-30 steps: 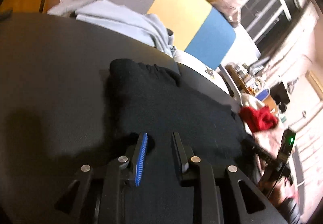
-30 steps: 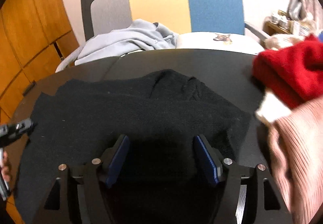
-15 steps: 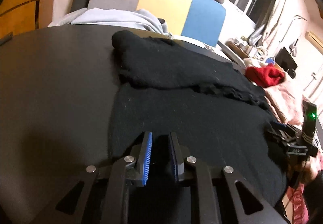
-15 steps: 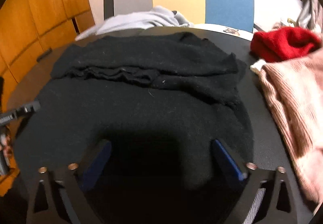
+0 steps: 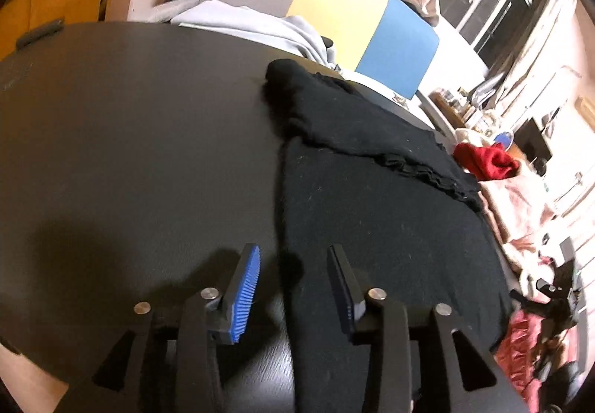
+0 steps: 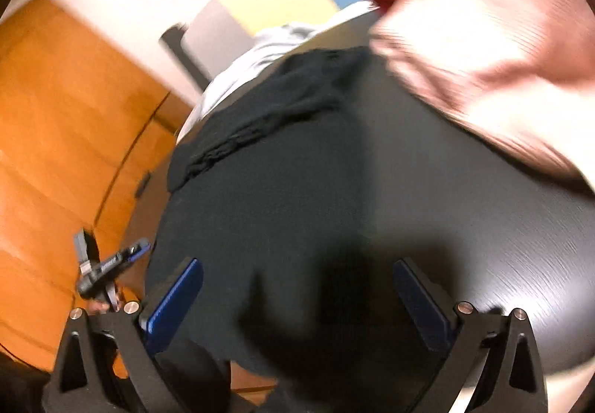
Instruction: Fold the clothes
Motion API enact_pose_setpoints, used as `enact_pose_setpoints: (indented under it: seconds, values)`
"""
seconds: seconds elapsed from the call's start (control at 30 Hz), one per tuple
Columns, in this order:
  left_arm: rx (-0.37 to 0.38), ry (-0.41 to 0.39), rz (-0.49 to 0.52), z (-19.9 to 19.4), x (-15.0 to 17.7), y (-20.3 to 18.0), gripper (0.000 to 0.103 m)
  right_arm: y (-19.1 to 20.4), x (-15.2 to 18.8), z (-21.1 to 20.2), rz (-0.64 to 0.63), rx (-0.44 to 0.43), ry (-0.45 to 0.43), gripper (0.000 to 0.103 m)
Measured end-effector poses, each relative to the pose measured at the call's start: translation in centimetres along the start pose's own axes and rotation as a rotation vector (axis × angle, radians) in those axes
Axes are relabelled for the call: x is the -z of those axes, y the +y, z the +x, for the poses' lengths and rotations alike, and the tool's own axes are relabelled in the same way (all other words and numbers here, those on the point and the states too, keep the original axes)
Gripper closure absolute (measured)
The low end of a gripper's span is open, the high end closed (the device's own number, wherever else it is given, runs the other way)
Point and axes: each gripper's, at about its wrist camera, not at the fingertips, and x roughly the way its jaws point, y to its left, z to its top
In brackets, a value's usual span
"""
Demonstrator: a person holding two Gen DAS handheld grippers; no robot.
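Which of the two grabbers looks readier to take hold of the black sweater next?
Probably the left gripper: it is open, with the black sweater's edge between its fingers. The right gripper is open over the middle.

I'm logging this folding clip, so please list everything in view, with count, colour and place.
Sweater: one, black, spread on the table, top part folded over.
Table: one, dark, round-edged.
Garment: one, red, far right table edge.
Knit: one, pink, right of the sweater.
Hoodie: one, pale blue, on the chair.
Chair: one, grey, yellow and blue back, behind the table.
Left claw: open, over the sweater's left edge.
Right claw: open wide, blurred.
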Motion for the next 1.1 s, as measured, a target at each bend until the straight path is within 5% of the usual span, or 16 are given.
enact_pose_setpoints:
  seconds: [0.2,0.27,0.33,0.37,0.4,0.47,0.63,0.73,0.8,0.87,1.03,1.1]
  values:
    - [0.095,-0.006,0.019,-1.6,2.9,-0.2,0.054,-0.8,1.6,0.6,0.078,-0.209,0.030,0.000]
    - [0.137,0.033,0.043,-1.6,3.5,-1.1,0.054,0.4,2.0,1.4,0.027,-0.207,0.035,0.004]
    - [0.174,0.064,0.054,-1.4,3.9,-1.7,0.054,0.9,2.4,2.5,0.033,-0.235,0.076,0.038]
    - [0.187,0.075,0.057,-1.3,4.1,-2.1,0.054,0.9,2.8,3.4,0.049,-0.243,0.106,0.077]
    - [0.198,0.084,0.059,-1.2,4.3,-2.3,0.054,0.7,3.2,4.4,0.065,-0.240,0.131,0.091]
    - [0.222,0.104,0.039,-1.4,4.6,-2.1,0.054,0.3,3.9,5.4,0.087,-0.252,0.139,0.097]
    - [0.281,0.165,0.018,-1.8,6.1,-2.1,0.054,-0.3,4.3,4.9,0.137,-0.260,0.157,0.091]
    - [0.278,0.183,0.047,-1.8,6.0,-2.7,0.054,0.1,4.7,4.8,0.151,-0.300,0.188,0.068]
    - [0.294,0.191,0.041,-1.7,5.9,-2.8,0.054,0.7,4.9,4.9,0.144,-0.329,0.201,0.044]
    - [0.321,0.199,0.025,-1.2,5.7,-2.8,0.054,1.6,5.2,5.2,0.135,-0.341,0.239,0.033]
    - [0.345,0.235,0.023,-0.7,5.5,-3.0,0.055,2.5,5.8,5.4,0.070,-0.316,0.248,0.032]
    - [0.331,0.266,0.041,-0.8,5.9,-3.3,0.059,2.7,6.3,4.9,0.024,-0.292,0.243,0.045]
